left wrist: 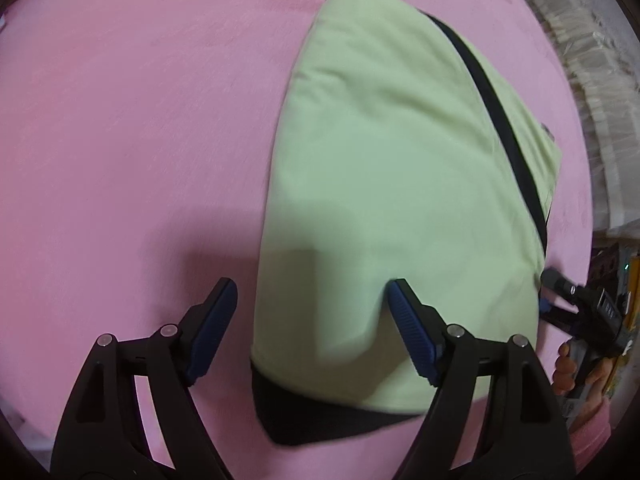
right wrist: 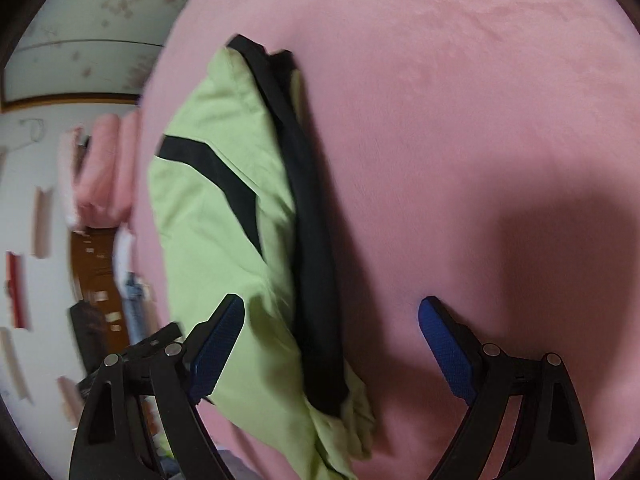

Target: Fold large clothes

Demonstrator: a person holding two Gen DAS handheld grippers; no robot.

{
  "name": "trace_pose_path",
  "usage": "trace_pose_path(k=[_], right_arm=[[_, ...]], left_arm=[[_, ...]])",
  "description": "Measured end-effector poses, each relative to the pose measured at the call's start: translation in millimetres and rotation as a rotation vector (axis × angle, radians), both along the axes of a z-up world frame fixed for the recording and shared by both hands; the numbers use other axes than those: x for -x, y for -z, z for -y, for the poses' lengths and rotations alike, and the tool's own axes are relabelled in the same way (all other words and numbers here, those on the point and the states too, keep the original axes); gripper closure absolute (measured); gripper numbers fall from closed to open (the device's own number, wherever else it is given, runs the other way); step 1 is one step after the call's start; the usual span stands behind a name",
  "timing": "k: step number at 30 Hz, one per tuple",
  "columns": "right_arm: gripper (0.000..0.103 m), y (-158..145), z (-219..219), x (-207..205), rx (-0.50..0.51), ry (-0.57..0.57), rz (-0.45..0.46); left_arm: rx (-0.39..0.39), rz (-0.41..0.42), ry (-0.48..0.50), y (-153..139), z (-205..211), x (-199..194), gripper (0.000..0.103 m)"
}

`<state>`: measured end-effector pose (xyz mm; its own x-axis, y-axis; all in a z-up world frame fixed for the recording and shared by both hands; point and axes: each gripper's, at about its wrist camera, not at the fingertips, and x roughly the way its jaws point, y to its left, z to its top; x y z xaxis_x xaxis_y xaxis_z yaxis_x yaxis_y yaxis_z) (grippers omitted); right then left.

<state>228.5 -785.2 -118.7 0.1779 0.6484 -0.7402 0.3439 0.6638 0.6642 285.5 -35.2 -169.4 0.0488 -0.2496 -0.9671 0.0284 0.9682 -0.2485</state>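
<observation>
Both tongs — left (left wrist: pixel 312 300), right (right wrist: pixel 332 316) — gape over the folded green garment (left wrist: pixel 400 160) on pink bedding (left wrist: pixel 140 120).

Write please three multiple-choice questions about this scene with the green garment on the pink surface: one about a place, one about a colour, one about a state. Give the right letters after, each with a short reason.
1. On what does the light green garment lie?
A. a wooden floor
B. the pink cover
C. a white chair

2. What colour are the bands on the garment?
A. black
B. red
C. white

3. How do the jaws of the left gripper and the right gripper stand?
A. both shut on the cloth
B. left shut, right open
C. both open, with nothing pinched

Answers:
1 B: pink fabric surrounds the garment in both wrist views.
2 A: dark black strips run along its edges and across one panel.
3 C: in each wrist view the blue pads stand wide apart, and the cloth lies below them, not pressed.
</observation>
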Motion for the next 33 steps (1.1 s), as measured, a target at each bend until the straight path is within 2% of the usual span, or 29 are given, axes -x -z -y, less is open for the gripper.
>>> trace_pose_path(k=[2,4,5,6,10,12,16,20,22,23,25,28,33], right_arm=[[0.015,4.5,-0.8,-8.9,-0.05,-0.02,0.018],[0.023,8.1,-5.7,-18.4,-0.1,-0.054,0.038],[0.031,10.4,-8.1,-22.9,-0.121,-0.065,0.041],[0.037,13.6,-10.7,-27.6,-0.143,-0.073,0.038],[0.044,25.0,-21.6,-43.7,-0.214,-0.087,0.028],[0.054,27.3,-27.9,-46.1,-0.205,-0.102,0.027],[0.065,31.1,-28.9,-44.3,-0.214,-0.102,0.022],[0.077,25.0,-27.4,-42.8,-0.201,-0.103,0.049],[0.082,13.1,-31.2,-37.1,-0.171,-0.115,0.092],[0.085,8.4,-37.5,-36.8,-0.159,-0.12,0.107],[0.088,-6.2,-42.5,-34.2,-0.135,-0.122,0.146],[0.089,-25.3,-48.2,-31.9,-0.086,-0.129,0.188],[0.09,-58.2,-64.3,-19.0,0.017,-0.165,0.254]], left_arm=[[0.057,0.003,-0.009,7.1,-0.9,-7.5,0.026],[0.113,-0.006,-0.027,15.4,-1.3,-14.6,0.026],[0.132,-0.012,-0.042,19.1,-1.7,-17.1,0.025],[0.137,-0.017,-0.051,22.1,-4.2,-20.1,0.025],[0.166,-0.02,-0.071,28.9,-6.5,-24.3,0.024],[0.182,-0.033,-0.081,33.6,-9.0,-22.4,0.021],[0.192,-0.051,-0.095,44.0,-11.6,-27.2,0.022],[0.094,0.022,-0.051,32.7,8.8,-17.8,0.037],[0.059,0.059,-0.065,23.5,11.6,-12.2,0.051],[0.047,0.076,-0.077,19.1,11.9,-9.4,0.055],[0.04,0.106,-0.109,8.0,10.9,-3.1,0.064],[0.033,0.164,-0.106,-10.3,14.4,10.0,0.073],[0.082,0.2,-0.132,-33.8,10.2,40.5,0.079]])
